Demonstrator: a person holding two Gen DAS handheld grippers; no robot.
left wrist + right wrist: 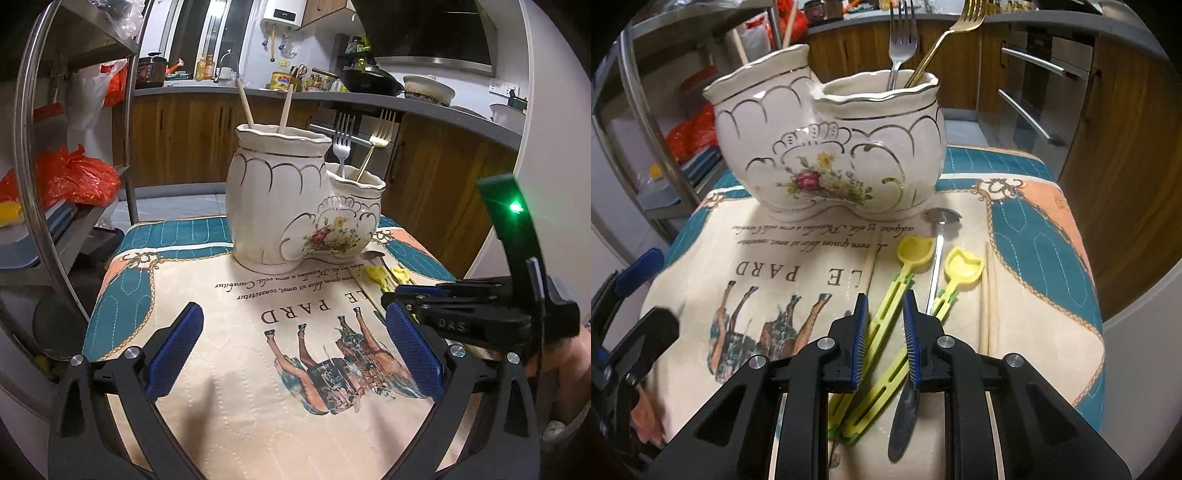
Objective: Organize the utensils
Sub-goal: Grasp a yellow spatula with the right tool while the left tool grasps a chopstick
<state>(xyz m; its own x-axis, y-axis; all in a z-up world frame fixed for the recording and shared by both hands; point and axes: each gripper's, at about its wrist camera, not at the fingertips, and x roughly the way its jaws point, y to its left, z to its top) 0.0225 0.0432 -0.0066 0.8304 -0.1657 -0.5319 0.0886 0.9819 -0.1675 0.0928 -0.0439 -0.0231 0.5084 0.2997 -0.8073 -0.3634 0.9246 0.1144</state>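
Right wrist view: our right gripper (pixel 885 312) straddles a yellow spoon (pixel 886 310) flat on the mat (pixel 1034 332) before the holder (pixel 827 147), jaws narrowed, not clamped. Light, stiff, thin plastic; we'd pinch mid-handle. Left gripper (pixel 295 343) wide open, empty.

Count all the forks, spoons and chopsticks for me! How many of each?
Forks: 2, silver and gold, both in the holder.
Spoons: 3, two yellow and one metal, on the mat.
Chopsticks: 4, two in the holder, two on the mat.
Total: 9
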